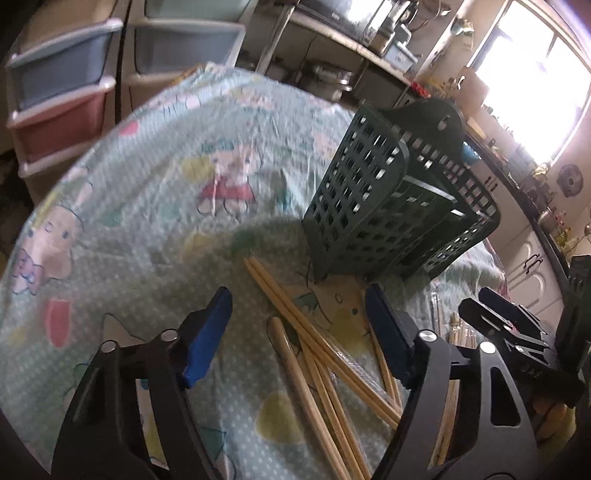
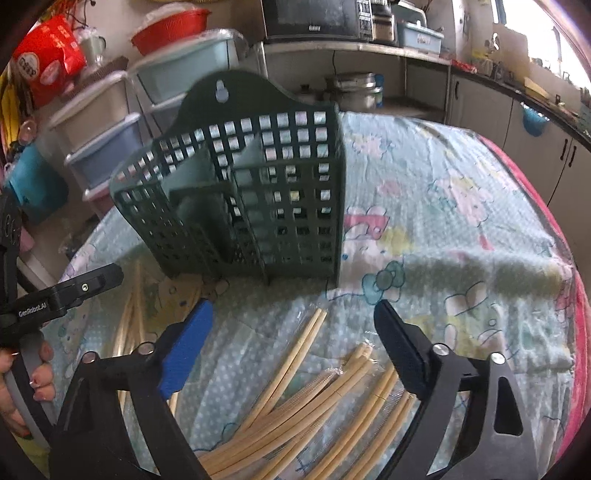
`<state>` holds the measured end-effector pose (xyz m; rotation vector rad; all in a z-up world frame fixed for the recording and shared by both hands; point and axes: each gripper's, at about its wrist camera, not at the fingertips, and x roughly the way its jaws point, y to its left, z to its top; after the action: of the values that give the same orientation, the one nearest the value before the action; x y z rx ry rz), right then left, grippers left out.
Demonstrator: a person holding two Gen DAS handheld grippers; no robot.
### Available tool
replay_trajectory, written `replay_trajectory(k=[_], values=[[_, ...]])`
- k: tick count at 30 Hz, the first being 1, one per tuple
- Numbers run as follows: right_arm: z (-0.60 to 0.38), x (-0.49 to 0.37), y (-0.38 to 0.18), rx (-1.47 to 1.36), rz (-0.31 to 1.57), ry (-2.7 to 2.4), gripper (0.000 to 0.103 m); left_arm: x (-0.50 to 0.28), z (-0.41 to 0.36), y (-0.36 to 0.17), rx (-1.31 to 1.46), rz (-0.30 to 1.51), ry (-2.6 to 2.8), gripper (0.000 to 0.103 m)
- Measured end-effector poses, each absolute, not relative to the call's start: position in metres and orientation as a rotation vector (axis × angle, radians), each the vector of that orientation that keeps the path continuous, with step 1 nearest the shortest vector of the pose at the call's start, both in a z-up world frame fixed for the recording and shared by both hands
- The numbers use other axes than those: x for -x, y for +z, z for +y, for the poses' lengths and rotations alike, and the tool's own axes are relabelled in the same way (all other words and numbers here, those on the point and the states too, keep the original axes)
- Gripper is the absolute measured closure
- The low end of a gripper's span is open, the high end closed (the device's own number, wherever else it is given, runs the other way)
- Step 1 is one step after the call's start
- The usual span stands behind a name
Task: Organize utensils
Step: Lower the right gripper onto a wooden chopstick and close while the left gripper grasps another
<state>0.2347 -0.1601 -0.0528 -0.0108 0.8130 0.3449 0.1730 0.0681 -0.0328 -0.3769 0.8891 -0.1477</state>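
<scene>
A dark green lattice utensil holder (image 1: 399,206) stands upright on the cartoon-print cloth (image 1: 147,192); it also shows in the right wrist view (image 2: 251,192), with its compartments empty. Several wooden chopsticks (image 1: 317,354) lie loose on the cloth below my left gripper (image 1: 299,299), which is open and empty. More chopsticks (image 2: 314,398), some in clear wrappers, lie under my right gripper (image 2: 295,314), also open and empty. The other gripper (image 2: 66,291) appears at the left of the right wrist view.
Plastic drawer units (image 1: 62,92) stand beyond the table's far edge. A shelf with a microwave (image 2: 314,18) and pots stands behind. Kitchen cabinets (image 2: 535,147) run along the right. The cloth's red border (image 2: 576,295) marks the table's right edge.
</scene>
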Motion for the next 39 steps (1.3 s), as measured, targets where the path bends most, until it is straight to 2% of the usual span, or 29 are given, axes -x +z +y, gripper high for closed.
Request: replay_trajectory(k=[4, 6, 16, 22, 24, 25, 27, 32, 39], values=[[-0.158, -0.24, -0.061, 0.018, 0.839, 0.347, 0.027, -0.183, 0.074, -0.044, 0.409, 0.934, -0.145, 0.05], [-0.158, -0.243, -0.065, 0.019, 0.857, 0.353, 0.033, -0.19, 0.078, -0.049, 0.427, 0.955, -0.139, 0.055], [-0.163, -0.256, -0.077, -0.019, 0.918, 0.382, 0.045, -0.213, 0.093, -0.057, 0.499, 0.982, -0.122, 0.058], [-0.167, -0.265, -0.087, -0.052, 0.961, 0.38, 0.057, -0.219, 0.096, -0.061, 0.49, 0.979, -0.08, 0.078], [-0.166, -0.269, -0.089, -0.05, 0.96, 0.367, 0.066, -0.221, 0.098, -0.062, 0.471, 0.979, -0.065, 0.087], [-0.166, -0.269, -0.089, -0.048, 0.958, 0.358, 0.07, -0.22, 0.098, -0.062, 0.473, 0.974, -0.069, 0.087], [-0.169, -0.271, -0.09, -0.049, 0.948, 0.355, 0.085, -0.22, 0.098, -0.063, 0.466, 0.969, -0.07, 0.089], [-0.18, -0.272, -0.083, -0.094, 0.915, 0.391, 0.087, -0.216, 0.097, -0.058, 0.446, 0.95, -0.067, 0.093], [-0.192, -0.258, -0.057, -0.154, 0.817, 0.458, 0.089, -0.189, 0.092, -0.016, 0.398, 0.806, -0.094, 0.096]])
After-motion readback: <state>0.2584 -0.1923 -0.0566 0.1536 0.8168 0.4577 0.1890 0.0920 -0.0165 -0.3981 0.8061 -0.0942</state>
